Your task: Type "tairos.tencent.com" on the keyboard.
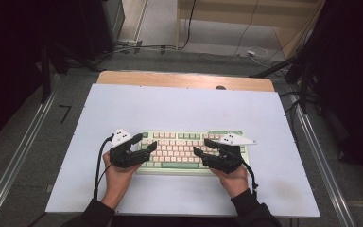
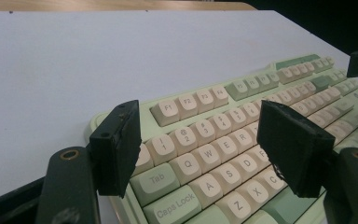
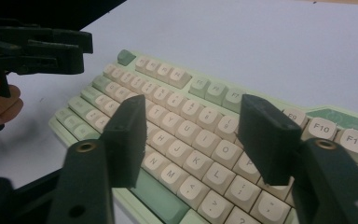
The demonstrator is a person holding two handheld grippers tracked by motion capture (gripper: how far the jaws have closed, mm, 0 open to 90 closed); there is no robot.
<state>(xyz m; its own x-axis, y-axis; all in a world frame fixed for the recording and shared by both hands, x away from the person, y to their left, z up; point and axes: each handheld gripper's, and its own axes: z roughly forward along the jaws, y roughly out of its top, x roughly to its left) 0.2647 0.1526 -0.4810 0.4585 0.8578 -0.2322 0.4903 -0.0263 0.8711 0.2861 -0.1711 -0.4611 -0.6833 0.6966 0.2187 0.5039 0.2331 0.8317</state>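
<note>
Keyboard (image 1: 191, 150) partly hidden by left tool (image 1: 147, 144) and right tool (image 1: 200, 146), both gaping, gripping nothing.

A green-and-cream keyboard (image 1: 189, 150) lies near the front of a white table (image 1: 179, 109), with the left gripper (image 1: 144, 144) over its left end and the right gripper (image 1: 201, 147) over its right half, both held with jaws apart and pointing inward toward each other.
</note>
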